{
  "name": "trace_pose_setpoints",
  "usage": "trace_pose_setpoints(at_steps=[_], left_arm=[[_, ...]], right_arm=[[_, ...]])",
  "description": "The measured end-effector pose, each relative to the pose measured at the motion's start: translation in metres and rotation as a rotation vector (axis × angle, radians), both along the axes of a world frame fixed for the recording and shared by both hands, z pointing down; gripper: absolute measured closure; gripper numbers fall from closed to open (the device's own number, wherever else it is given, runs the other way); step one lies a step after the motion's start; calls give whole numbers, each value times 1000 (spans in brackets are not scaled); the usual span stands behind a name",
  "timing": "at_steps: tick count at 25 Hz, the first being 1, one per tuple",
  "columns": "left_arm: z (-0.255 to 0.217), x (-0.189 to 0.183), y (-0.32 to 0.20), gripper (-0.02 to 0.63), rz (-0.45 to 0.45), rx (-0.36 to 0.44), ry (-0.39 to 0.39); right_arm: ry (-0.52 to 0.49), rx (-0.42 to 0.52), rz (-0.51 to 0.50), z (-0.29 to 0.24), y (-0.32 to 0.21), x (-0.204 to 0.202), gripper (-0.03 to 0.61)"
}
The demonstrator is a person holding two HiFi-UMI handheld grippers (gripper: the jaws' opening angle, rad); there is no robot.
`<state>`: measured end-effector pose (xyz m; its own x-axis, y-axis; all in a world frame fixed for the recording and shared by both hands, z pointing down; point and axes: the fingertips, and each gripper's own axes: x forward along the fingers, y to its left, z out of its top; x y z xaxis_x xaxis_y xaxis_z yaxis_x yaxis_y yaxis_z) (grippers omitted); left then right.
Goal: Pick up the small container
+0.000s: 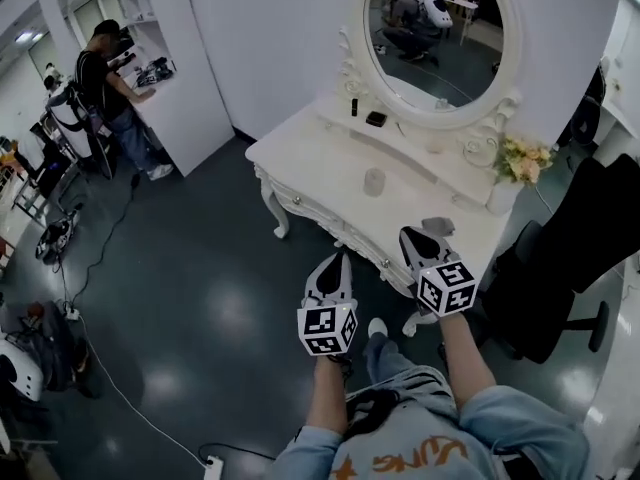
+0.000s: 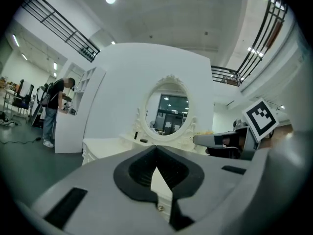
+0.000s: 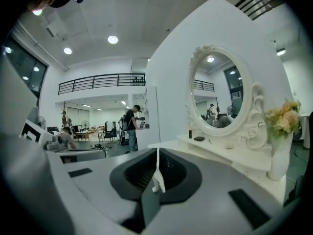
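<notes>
Your left gripper (image 1: 337, 260) and right gripper (image 1: 410, 238) both hang at the near edge of the dressing table (image 1: 300, 150), jaws clenched together with nothing between them, so spread the jaws of the one you use before reaching in (the right looks slightly closer). The small container (image 1: 374, 181) stands upright further in on the tabletop, well apart from both sets of tips and in front of the oval mirror (image 1: 440, 38); approach level and straddle it before squeezing
</notes>
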<state>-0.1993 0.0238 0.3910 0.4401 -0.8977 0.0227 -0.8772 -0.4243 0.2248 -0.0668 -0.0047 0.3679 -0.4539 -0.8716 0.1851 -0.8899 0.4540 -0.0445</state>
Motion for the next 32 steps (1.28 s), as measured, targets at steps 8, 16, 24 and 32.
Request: trace_pose_setpoints(at_steps=[8,16,24,32], left_arm=[[51,50,-78,592,31,-165,-73],[59,187,-288,592,61,-214,-109],[87,212,-389,592,0,-305,-114],[105,210,-418,592,17,-331,-165]], right_arm=[[-37,-128,9,54,-74,26,545],[-160,-102,28,52,-298,158,545],[-217,-140,-48,86,-402,182,545],[-206,-137,-36,106,-421,181,545]])
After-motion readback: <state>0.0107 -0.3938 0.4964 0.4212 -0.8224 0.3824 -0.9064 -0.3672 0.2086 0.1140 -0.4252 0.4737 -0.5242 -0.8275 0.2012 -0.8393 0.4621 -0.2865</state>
